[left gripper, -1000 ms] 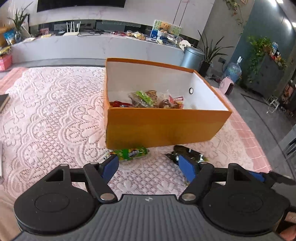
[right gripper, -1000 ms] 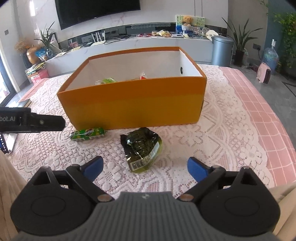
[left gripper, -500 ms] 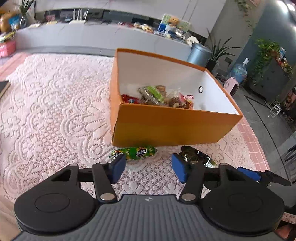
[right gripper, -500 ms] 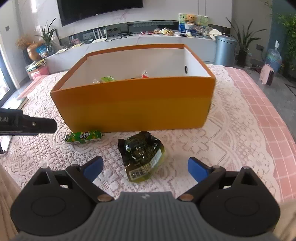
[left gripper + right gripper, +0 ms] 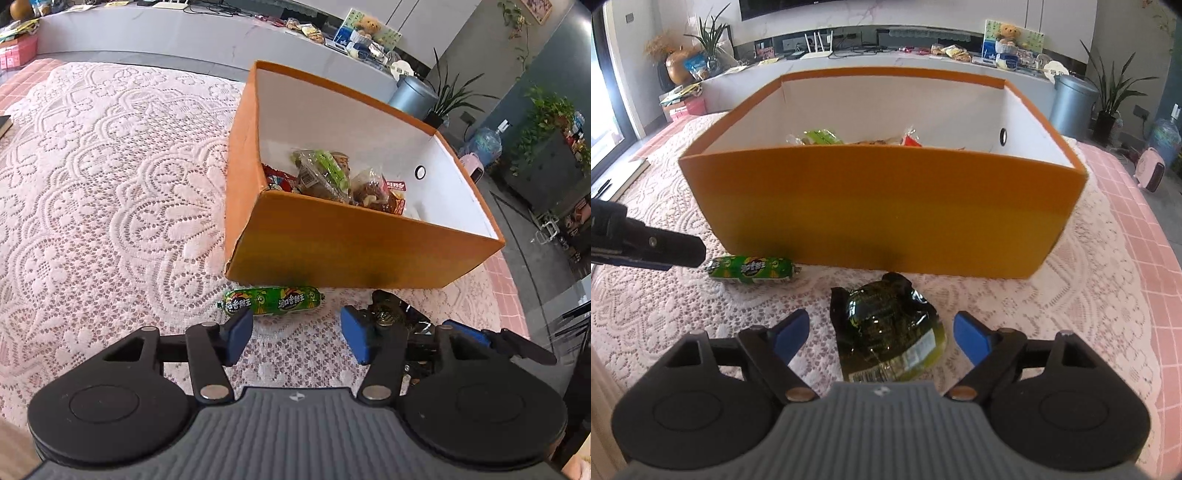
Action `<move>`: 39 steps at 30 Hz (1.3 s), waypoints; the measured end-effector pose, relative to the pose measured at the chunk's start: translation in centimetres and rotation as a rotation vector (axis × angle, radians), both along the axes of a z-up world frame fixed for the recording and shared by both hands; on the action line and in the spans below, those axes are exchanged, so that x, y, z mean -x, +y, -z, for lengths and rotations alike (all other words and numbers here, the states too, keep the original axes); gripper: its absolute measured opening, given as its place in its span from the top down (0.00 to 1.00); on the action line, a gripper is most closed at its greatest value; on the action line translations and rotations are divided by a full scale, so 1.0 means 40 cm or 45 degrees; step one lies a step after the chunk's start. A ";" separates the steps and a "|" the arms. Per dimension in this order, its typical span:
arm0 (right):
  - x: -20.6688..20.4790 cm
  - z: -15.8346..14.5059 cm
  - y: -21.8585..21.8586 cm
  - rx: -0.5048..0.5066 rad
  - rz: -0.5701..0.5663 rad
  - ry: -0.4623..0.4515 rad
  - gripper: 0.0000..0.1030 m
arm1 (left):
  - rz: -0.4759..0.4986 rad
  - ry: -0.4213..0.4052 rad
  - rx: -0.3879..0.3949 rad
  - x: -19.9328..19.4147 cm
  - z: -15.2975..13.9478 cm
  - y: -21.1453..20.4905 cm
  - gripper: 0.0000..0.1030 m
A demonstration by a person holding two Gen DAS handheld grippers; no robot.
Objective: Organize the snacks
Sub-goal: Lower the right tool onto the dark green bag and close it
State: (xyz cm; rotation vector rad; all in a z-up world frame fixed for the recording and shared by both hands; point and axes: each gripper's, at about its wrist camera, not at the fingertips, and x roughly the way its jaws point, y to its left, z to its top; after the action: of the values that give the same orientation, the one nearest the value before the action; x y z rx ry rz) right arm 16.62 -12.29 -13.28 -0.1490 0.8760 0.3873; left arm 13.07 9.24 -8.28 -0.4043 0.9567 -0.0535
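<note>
An orange box (image 5: 343,243) with white inside walls holds several snack packets (image 5: 325,177); it also shows in the right wrist view (image 5: 879,206). A green sausage snack (image 5: 273,301) lies on the lace cloth just in front of the box, also in the right wrist view (image 5: 753,269). A dark green packet (image 5: 890,332) lies to its right. My left gripper (image 5: 295,334) is open, just short of the sausage. My right gripper (image 5: 881,334) is open around the dark packet, empty. The dark packet is mostly hidden behind my left finger (image 5: 388,314).
The table carries a pink cloth under white lace (image 5: 110,184). The left gripper's finger (image 5: 657,251) reaches in from the left in the right wrist view. A long counter (image 5: 886,59), a grey bin (image 5: 1071,107) and plants stand beyond the table.
Both grippers have moved forward toward the snacks and the box. The right gripper's fingers now flank the dark packet. The left gripper has come closer to the sausage.
</note>
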 end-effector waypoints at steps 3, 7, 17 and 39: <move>-0.024 0.018 0.012 0.006 -0.008 0.037 0.19 | -0.008 0.022 -0.035 -0.018 0.011 -0.014 0.27; -0.042 0.039 0.026 0.011 -0.016 0.072 0.19 | -0.017 0.049 -0.129 -0.048 0.025 -0.043 0.27; -0.066 0.078 0.036 0.019 0.027 0.115 0.35 | 0.012 0.035 -0.196 -0.089 0.081 -0.058 0.27; -0.044 0.050 -0.042 -0.119 0.162 0.131 0.53 | 0.248 0.000 -0.034 -0.014 0.046 -0.051 0.34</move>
State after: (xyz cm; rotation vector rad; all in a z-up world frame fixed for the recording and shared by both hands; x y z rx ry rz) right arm 18.37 -13.97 -15.26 0.0132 0.9619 0.3184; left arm 13.62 7.21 -10.10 -0.2856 0.9940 -0.2177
